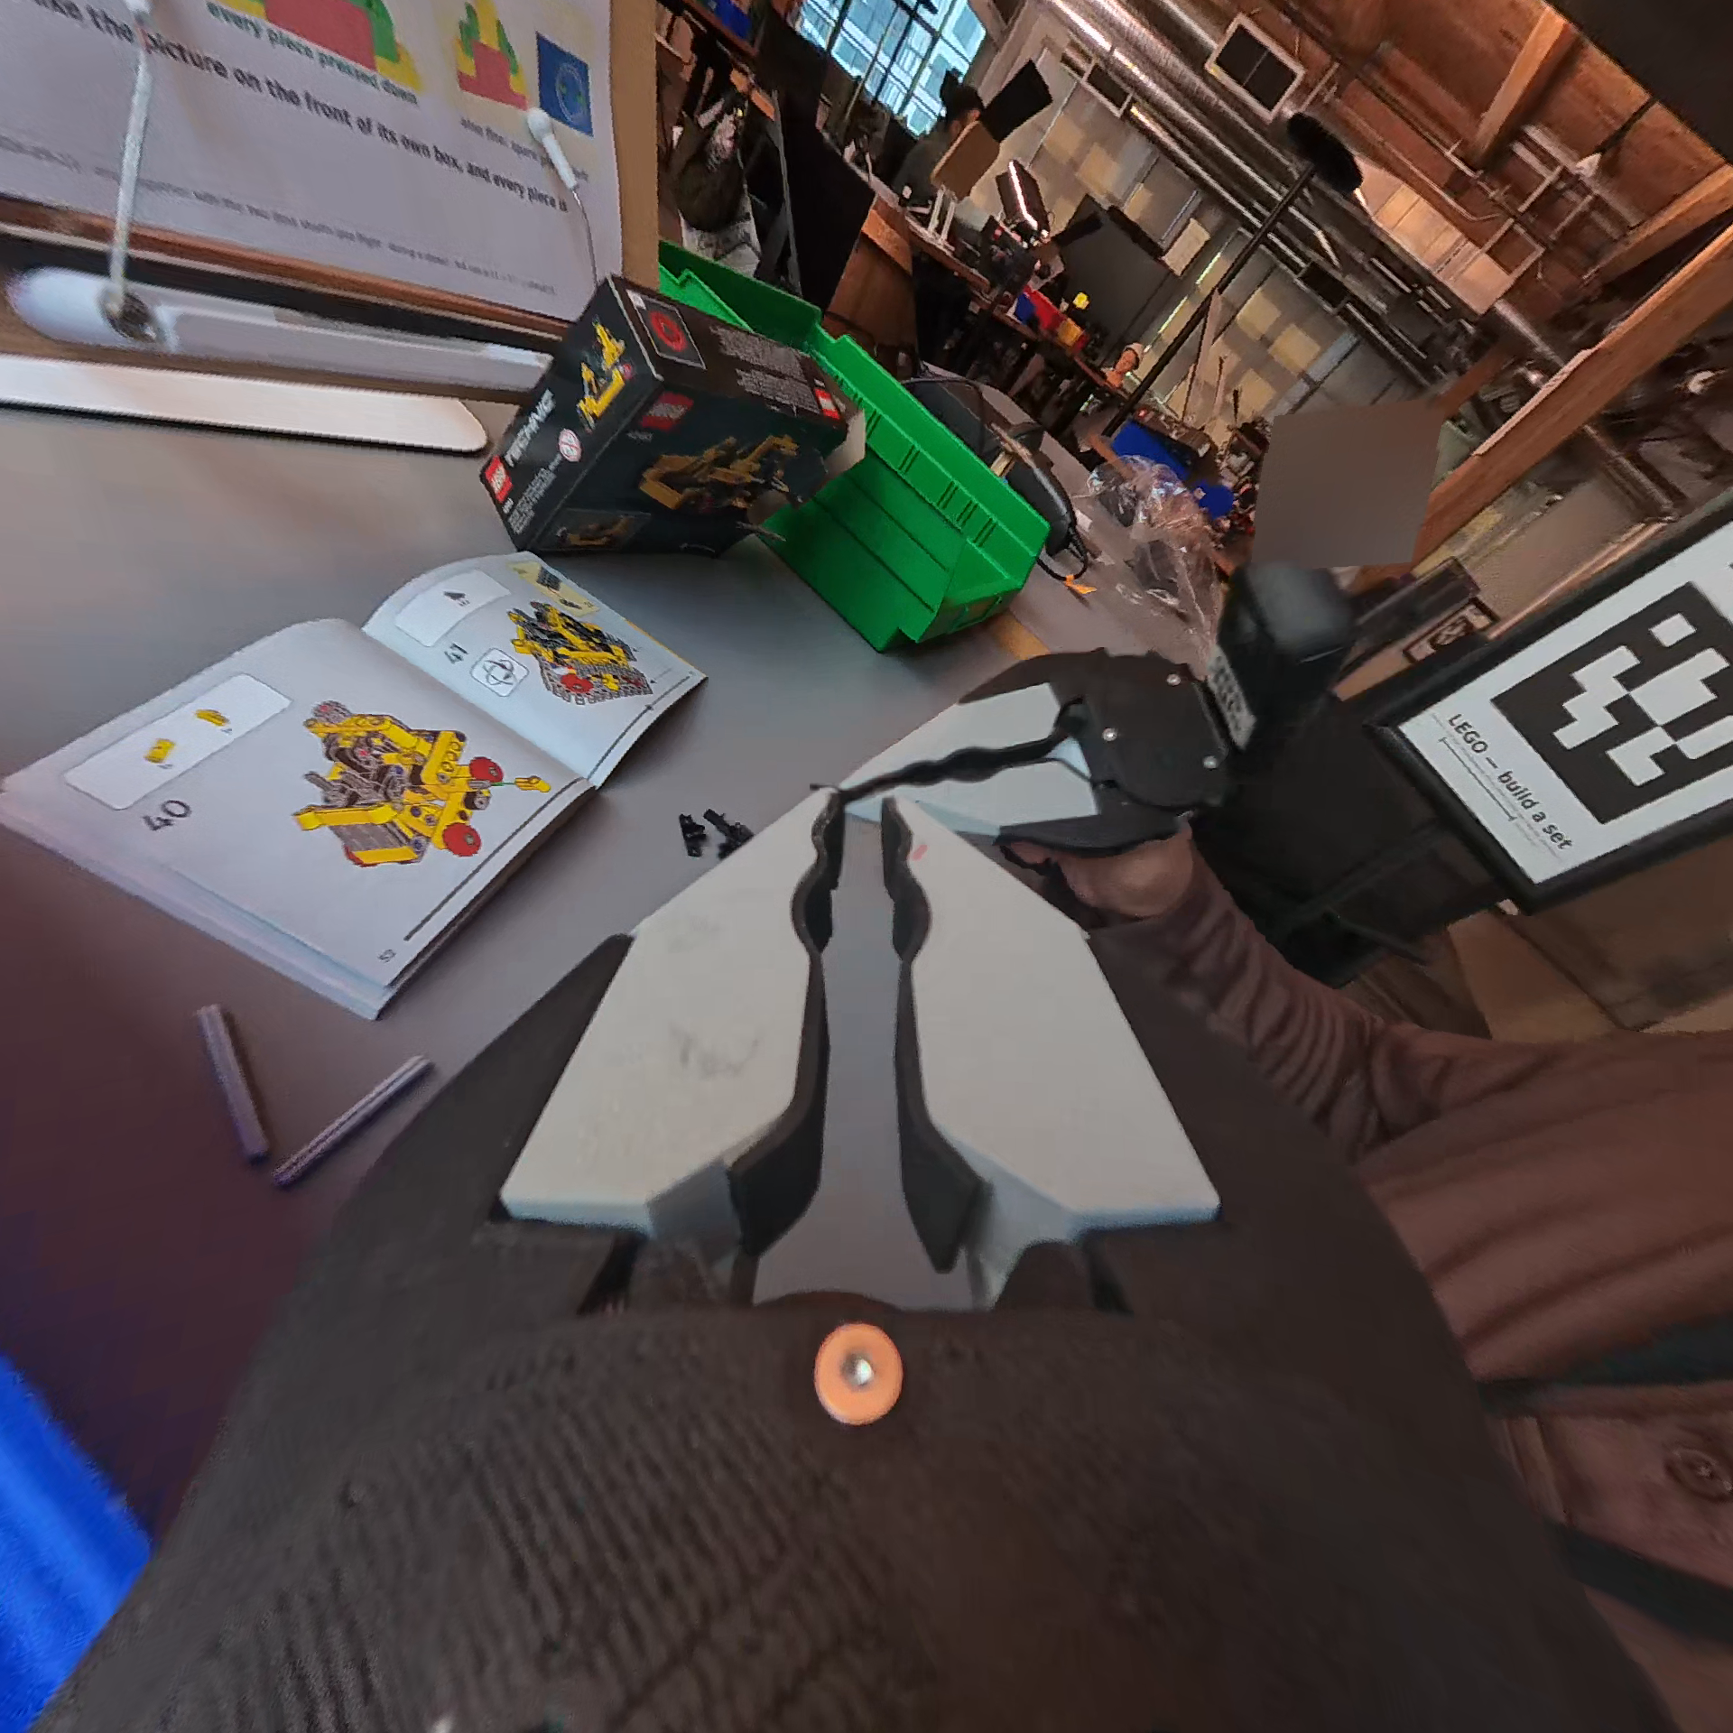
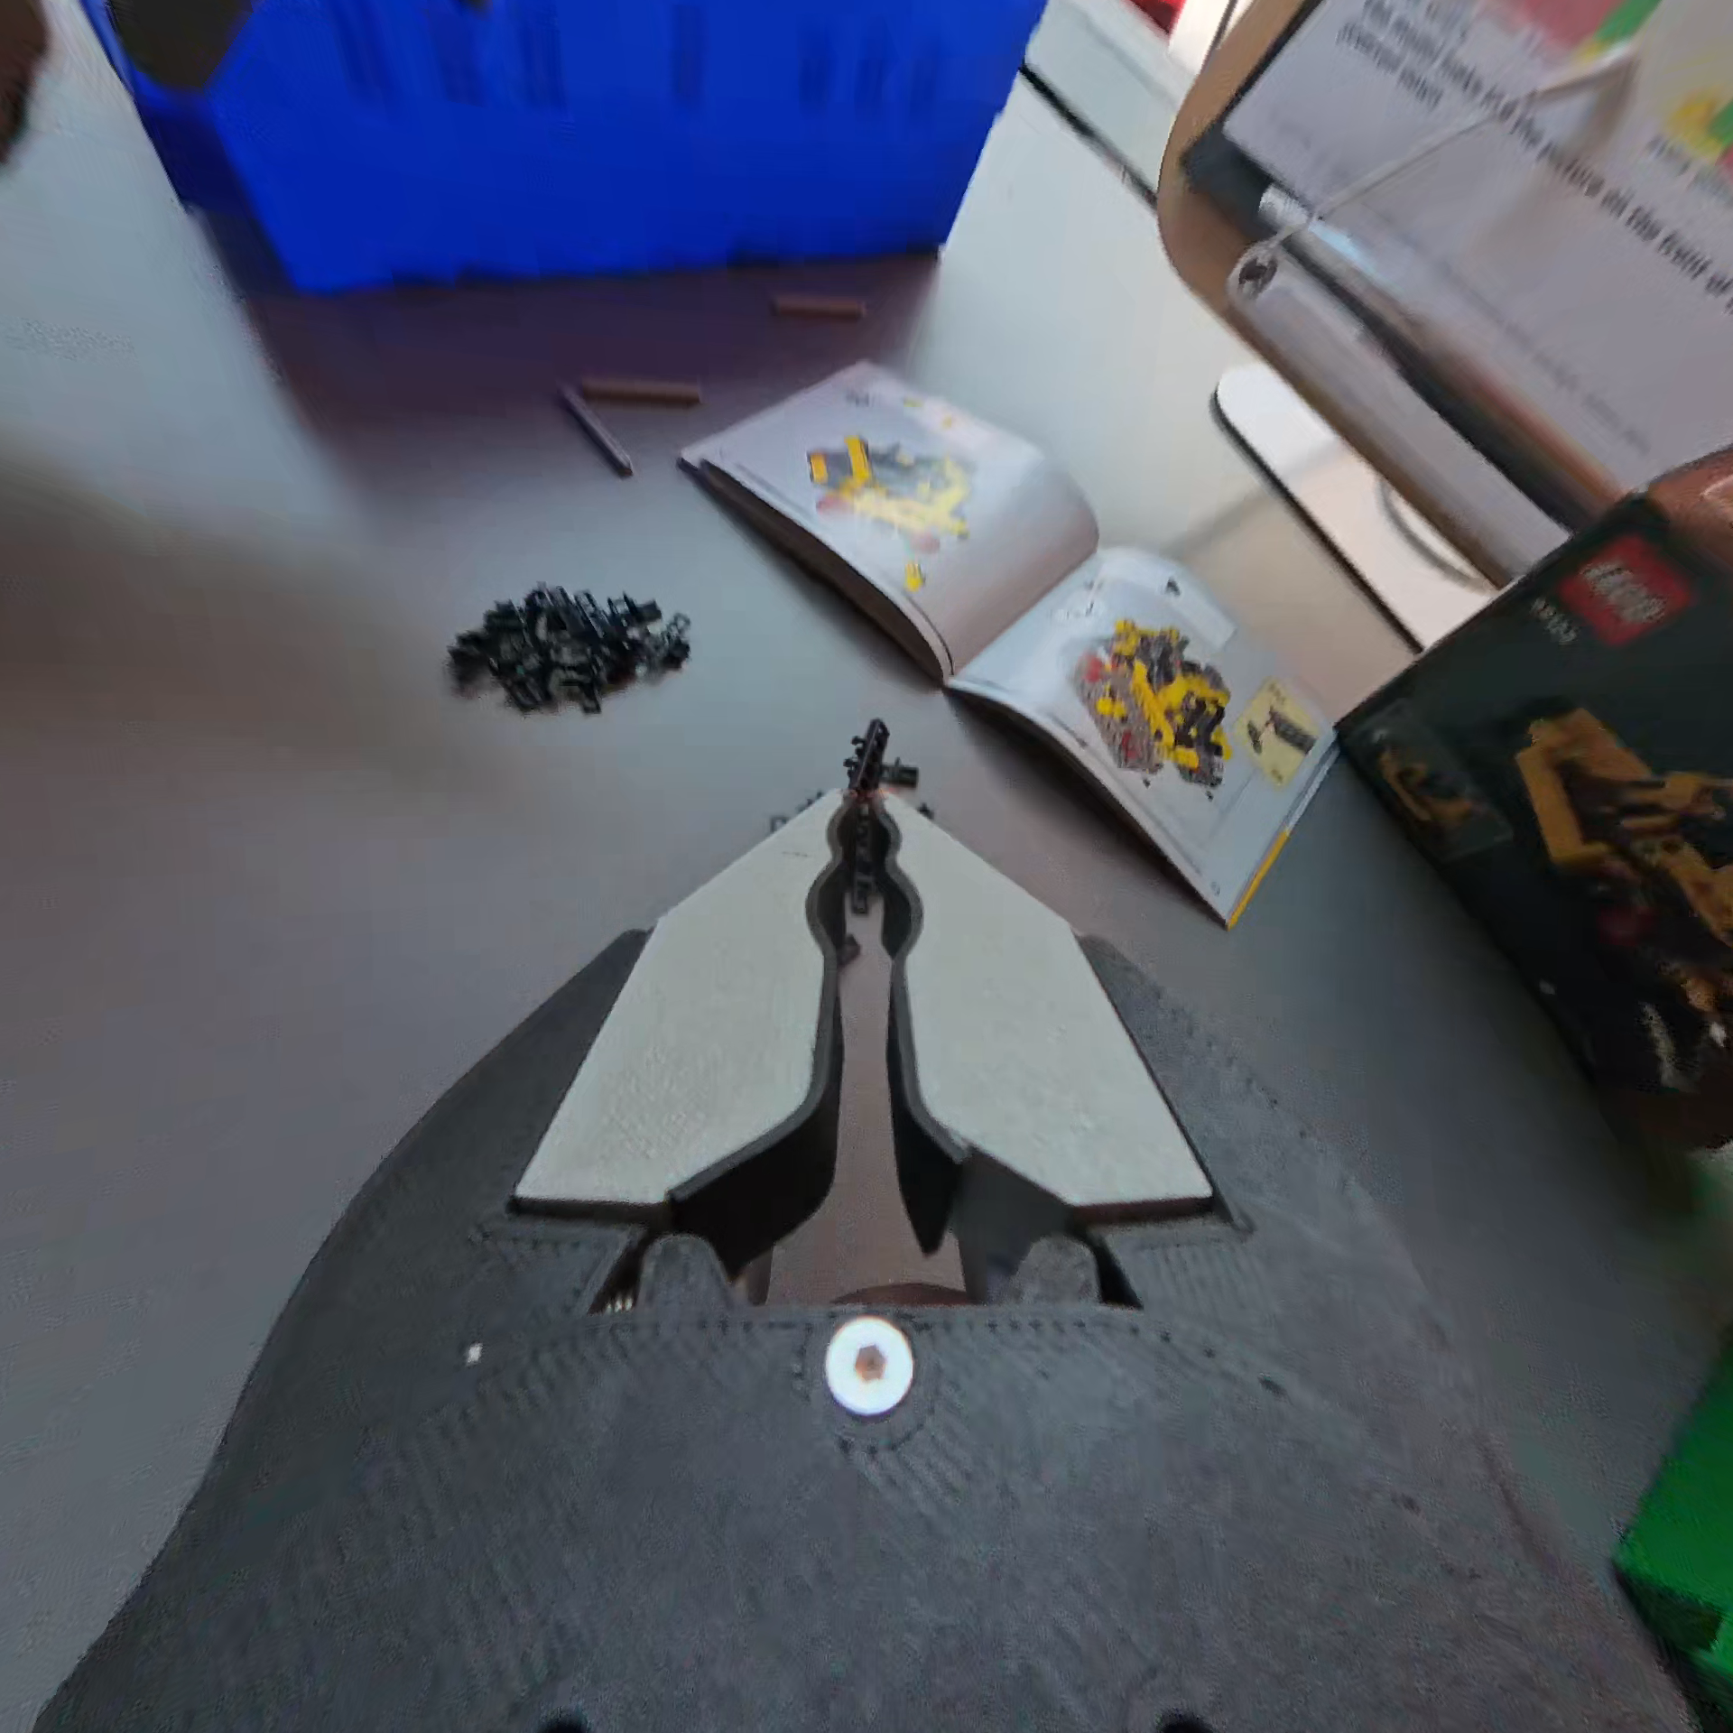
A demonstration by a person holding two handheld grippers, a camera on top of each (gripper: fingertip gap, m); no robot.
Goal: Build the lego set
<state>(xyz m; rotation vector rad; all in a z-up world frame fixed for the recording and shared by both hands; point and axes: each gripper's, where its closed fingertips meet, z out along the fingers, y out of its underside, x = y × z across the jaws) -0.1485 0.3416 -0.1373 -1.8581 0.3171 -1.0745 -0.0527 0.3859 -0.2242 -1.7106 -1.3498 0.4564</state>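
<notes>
Your right gripper (image 2: 865, 805) has its jaws clenched on a small black plastic lego connector piece (image 2: 870, 750), which sticks out past the tips, just above the grey surface (image 2: 281, 938). A few more tiny black pieces (image 2: 905, 775) lie right around those tips. Your left gripper (image 1: 858, 814) has its jaws nearly together with a narrow slit between them and nothing visibly in it; its tips sit close beside the side of your right gripper, seen in the left wrist view with your hand (image 1: 1116, 877) wrapped under its black body.

The loose heap of small black lego pins (image 2: 567, 649) lies toward the left of the surface, well apart from the piece you hold. The open white instruction booklet (image 2: 994, 581) with yellow vehicle drawings lies flat near the middle, between the heap and the dark lego box (image 2: 1575, 806) printed with a yellow machine. That box leans against a bright green plastic bin (image 1: 900, 506) toward the far side. Two thin dark brown lego axle rods (image 1: 234, 1083) lie on the surface near the booklet's outer corner, in front of a blue plastic crate (image 2: 563, 141). A white instruction board (image 1: 309, 141) on a stand rises along the far edge.
</notes>
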